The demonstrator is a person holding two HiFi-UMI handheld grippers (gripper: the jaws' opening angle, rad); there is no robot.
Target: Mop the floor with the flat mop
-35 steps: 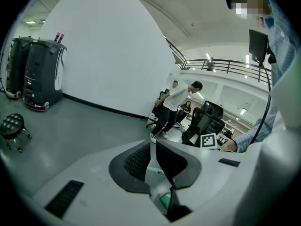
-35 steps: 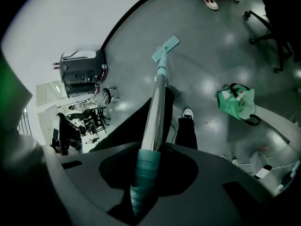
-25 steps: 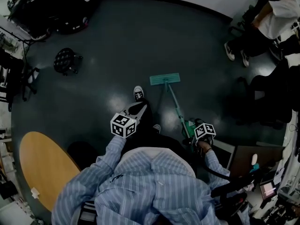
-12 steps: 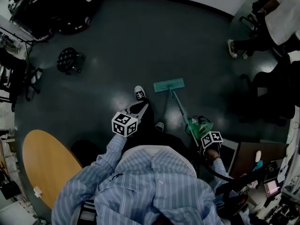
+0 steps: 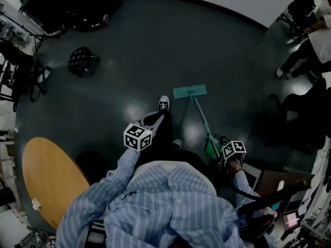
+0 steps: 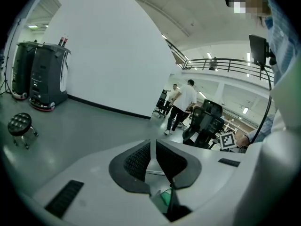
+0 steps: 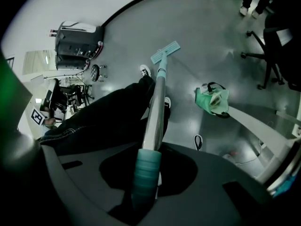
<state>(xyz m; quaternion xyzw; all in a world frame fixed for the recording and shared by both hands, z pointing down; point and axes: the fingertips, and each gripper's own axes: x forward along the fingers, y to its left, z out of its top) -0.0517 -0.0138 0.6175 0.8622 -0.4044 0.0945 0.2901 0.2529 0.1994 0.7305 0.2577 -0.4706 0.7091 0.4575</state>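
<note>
Teal flat mop (image 5: 190,91) lay flat on the dark floor (image 5: 155,40) just ahead of my shoe (image 5: 163,103). My right hand-held gripper (image 7: 146,182) clamped its handle (image 7: 155,112); my left hand-held gripper (image 6: 151,161) idled, jaws together on nothing. Even strokes with the head kept flat would serve best.

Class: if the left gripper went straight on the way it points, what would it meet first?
Nothing close: only open floor lies ahead, then probably the white wall, though depth is unclear.

Left gripper (image 6: 153,149) closed (right gripper (image 7: 149,166) clamped)
</note>
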